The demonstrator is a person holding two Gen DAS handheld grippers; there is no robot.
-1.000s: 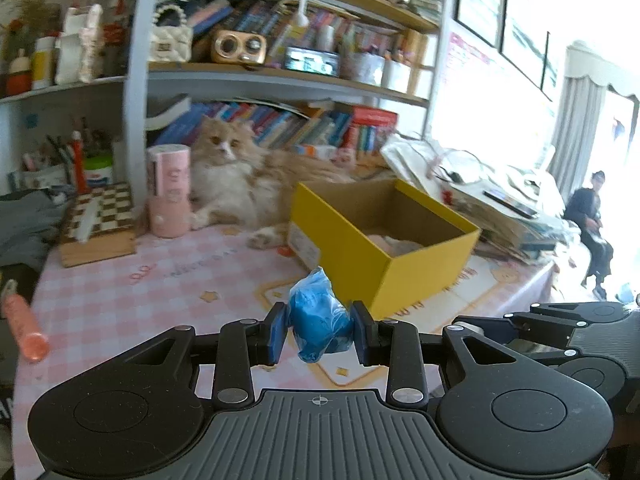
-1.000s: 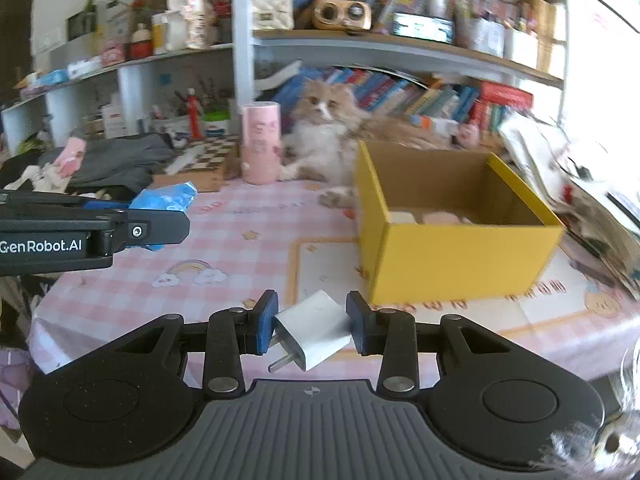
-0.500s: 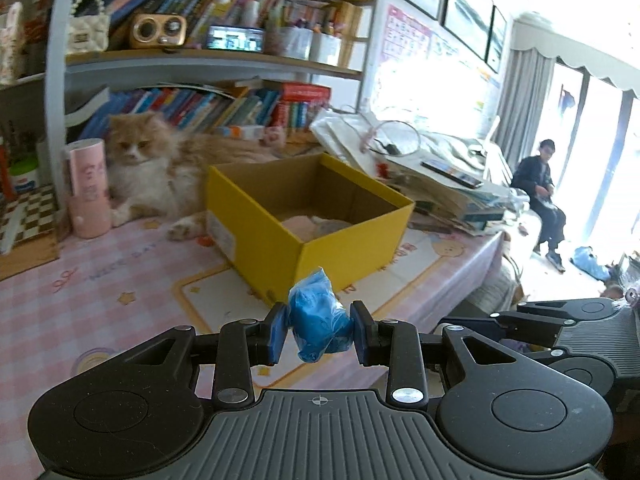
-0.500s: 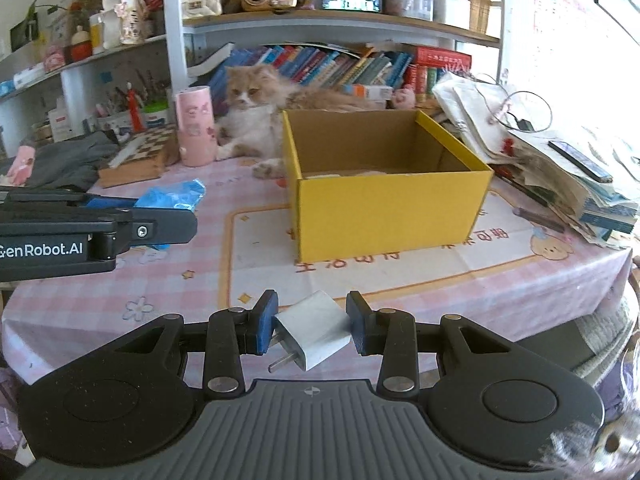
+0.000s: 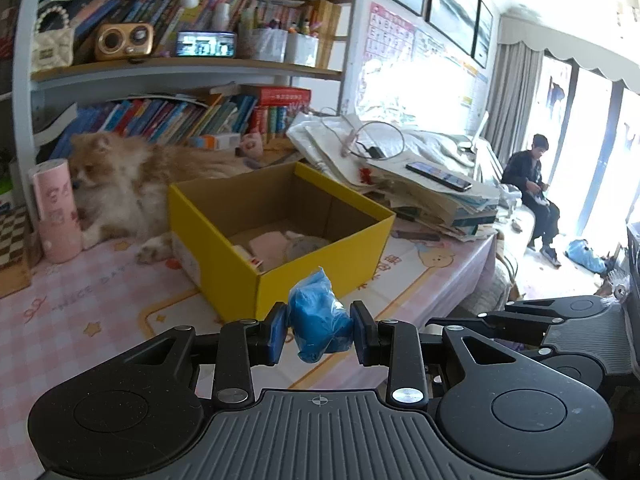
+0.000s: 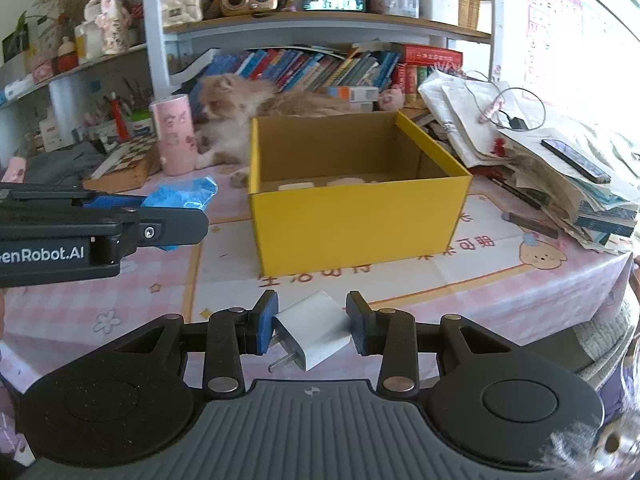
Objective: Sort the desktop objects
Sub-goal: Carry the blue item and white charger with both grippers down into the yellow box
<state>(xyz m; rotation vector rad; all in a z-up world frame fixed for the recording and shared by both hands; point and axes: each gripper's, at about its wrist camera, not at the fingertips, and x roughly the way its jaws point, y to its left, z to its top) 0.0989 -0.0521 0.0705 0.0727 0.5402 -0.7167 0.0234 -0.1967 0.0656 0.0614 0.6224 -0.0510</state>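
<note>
**Mia:** What is the left gripper [image 5: 319, 334] holding?

**Ben:** A crumpled blue wrapper [image 5: 320, 318]. The two blue pads are pressed on its sides, so the jaws are almost closed on it. It hangs in the air, in front of the near corner of the yellow box [image 5: 224, 240].

**Mia:** And the right gripper [image 6: 310, 330]?

**Ben:** It has a white plug charger [image 6: 314, 328]. The pads squeeze it from both sides, with a small gap between them just as wide as the charger. The metal prongs stick out, down and to the left. It is up in the air too, in front of the long yellow side of the box.

**Mia:** Is anything in the box?

**Ben:** Yes. A few pale things lie on the bottom. I cannot tell what they are.

**Mia:** Where is the box?

**Ben:** On the pink checked tablecloth [image 6: 480, 292]. A fluffy orange cat [image 6: 240, 120] lies right behind the box. A pink cup [image 6: 176, 140] stands to the left of the box, beside the cat. A messy pile of papers [image 6: 560, 168] sits to the right of the box, with a dark phone [image 6: 576, 160] on top.

**Mia:** Anyone else?

**Ben:** A person [image 5: 532, 196] in dark clothes sits far off to the right of the box, by the bright window.
</note>
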